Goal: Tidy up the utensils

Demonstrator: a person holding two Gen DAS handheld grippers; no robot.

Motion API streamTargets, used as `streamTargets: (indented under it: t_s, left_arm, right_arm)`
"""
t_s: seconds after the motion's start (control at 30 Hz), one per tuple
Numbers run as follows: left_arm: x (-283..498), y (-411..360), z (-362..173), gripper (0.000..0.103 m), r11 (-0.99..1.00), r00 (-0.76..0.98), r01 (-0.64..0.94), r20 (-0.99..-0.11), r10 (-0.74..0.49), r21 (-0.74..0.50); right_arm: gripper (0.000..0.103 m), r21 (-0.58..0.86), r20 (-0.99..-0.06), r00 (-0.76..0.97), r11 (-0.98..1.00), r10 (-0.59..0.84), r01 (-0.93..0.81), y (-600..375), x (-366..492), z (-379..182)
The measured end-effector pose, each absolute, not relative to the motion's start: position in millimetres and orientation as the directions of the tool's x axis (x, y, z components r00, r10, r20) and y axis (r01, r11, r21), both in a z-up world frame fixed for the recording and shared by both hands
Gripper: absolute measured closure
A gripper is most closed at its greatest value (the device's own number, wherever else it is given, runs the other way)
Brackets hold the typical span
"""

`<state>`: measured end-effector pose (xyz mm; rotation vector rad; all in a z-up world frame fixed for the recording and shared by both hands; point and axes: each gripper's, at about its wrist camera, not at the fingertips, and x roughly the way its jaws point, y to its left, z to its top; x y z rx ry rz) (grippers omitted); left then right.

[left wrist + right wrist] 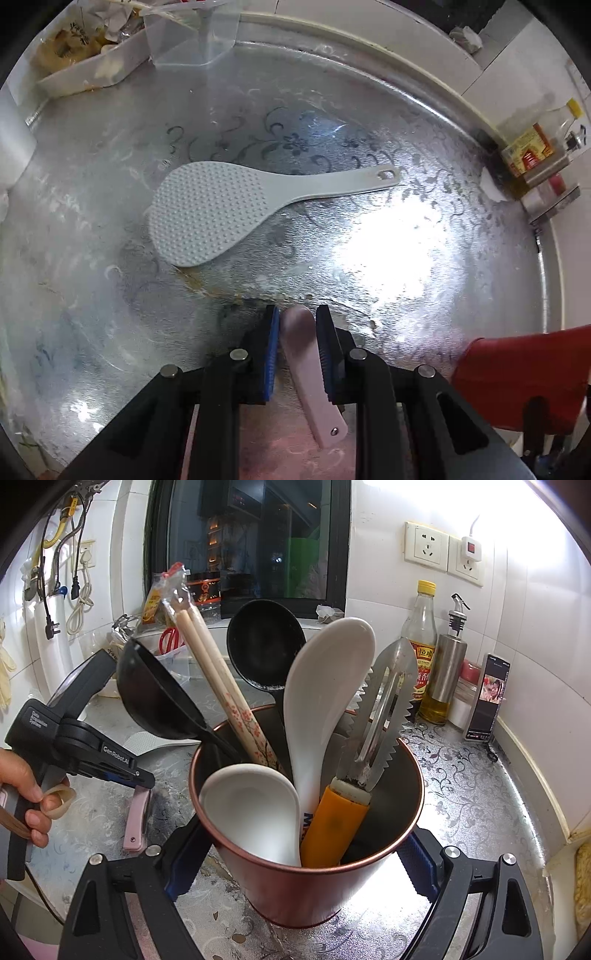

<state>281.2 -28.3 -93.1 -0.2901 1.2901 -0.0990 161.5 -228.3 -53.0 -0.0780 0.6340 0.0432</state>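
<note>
Seen from the right wrist, a person's hand [26, 794] is wrapped around the handle of the left gripper [142, 775] at the far left, and the gripper is pointed steeply down at the foil-covered counter [461, 786]. A pink utensil handle [135, 819] is set between its fingers, lying on the counter. In the left wrist view the same pink handle [314, 373] is framed by the blue pads [272, 354] of the left gripper [297, 317]; slight gaps are seen on both sides, so no firm grip is shown. Beyond it, a pale dimpled rice paddle [210, 210] is laid flat on the counter [406, 240], its handle turned to the right.

Further right, a copper-coloured utensil cup [306, 886] is clamped between the fingers of the right gripper [295, 864], standing on the counter. It is filled with two black ladles [266, 646], wooden chopsticks [221, 686], two white spoons [325, 686] and an orange-handled serrated peeler [380, 716]. At the right, a sauce bottle [421, 638], a steel oil dispenser [447, 664] and a phone [487, 698] are lined against the tiled wall.
</note>
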Motion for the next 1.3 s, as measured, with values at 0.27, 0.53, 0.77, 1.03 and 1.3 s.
streamTargets:
  t_s: [0.27, 0.53, 0.77, 1.03, 1.3]
  left_arm:
    - [281.7, -23.8, -74.0, 0.097, 0.952, 0.318, -0.069, -0.911, -0.261, -0.297]
    - [281.4, -9.1, -95.3, 0.067, 0.947, 0.236, -0.133, -0.937, -0.257, -0.293]
    - [285.9, -27.2, -94.8, 0.067, 0.97, 0.21, -0.081, -0.955, -0.209, -0.23]
    - [287.2, -73.9, -90.4, 0.067, 0.992, 0.216, 0.076, -0.969, -0.118, -0.103]
    - [288.9, -99.8, -85.2, 0.08, 0.985, 0.246, 0.157, -0.964, -0.106, -0.068]
  right_arm:
    - [0.01, -0.061, -0.593, 0.805, 0.996, 0.016, -0.065, -227.9, 162.3, -53.0]
    - [0.01, -0.061, -0.593, 0.805, 0.996, 0.016, -0.065, -227.9, 162.4, -52.9]
    - [0.01, -0.06, -0.594, 0.805, 0.996, 0.017, -0.065, -227.5, 163.0, -52.9]
    - [0.01, -0.059, -0.594, 0.805, 0.996, 0.017, -0.065, -227.7, 162.9, -52.9]
    - [0.01, -0.059, -0.593, 0.805, 0.996, 0.017, -0.065, -227.9, 163.0, -53.1]
